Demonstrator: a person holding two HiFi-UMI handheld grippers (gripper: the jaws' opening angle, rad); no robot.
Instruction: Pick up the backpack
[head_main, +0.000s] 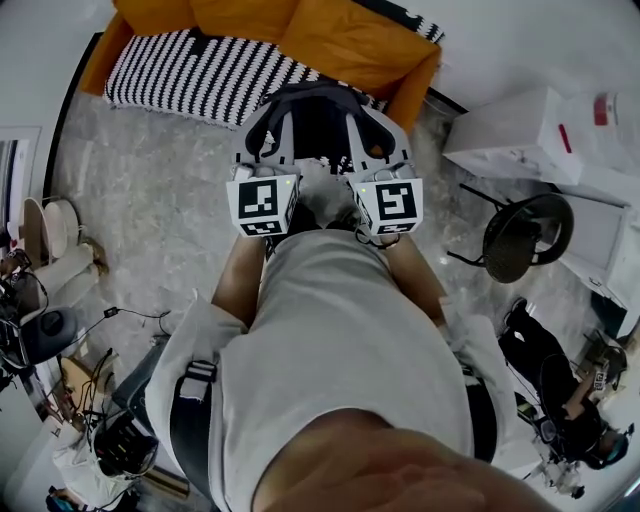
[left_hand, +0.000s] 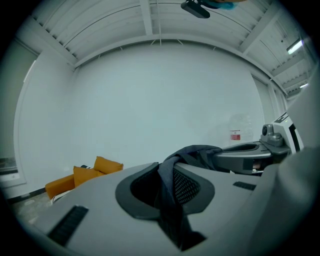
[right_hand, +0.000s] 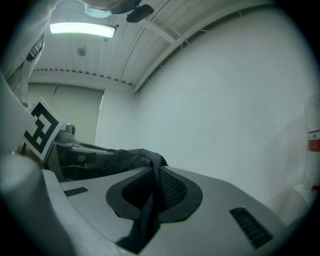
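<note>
We are clamping the left hand-held gripper (left_hand: 167, 175) and the right hand-held gripper (right_hand: 150, 192) on 1 strap (left_hand: 200, 152) each; the backpack (head_main: 318, 125) is hanging between both, equally near, just short of the sofa (head_main: 340, 40).

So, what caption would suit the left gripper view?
Left gripper shut on a dark backpack strap, orange sofa beyond.

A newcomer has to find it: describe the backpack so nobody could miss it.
Find the orange sofa with the striped black-and-white blanket. Right in front of it, the backpack is held by its straps in the left claw and the right claw. It is the dark thing between two white cubes with black square markers.
</note>
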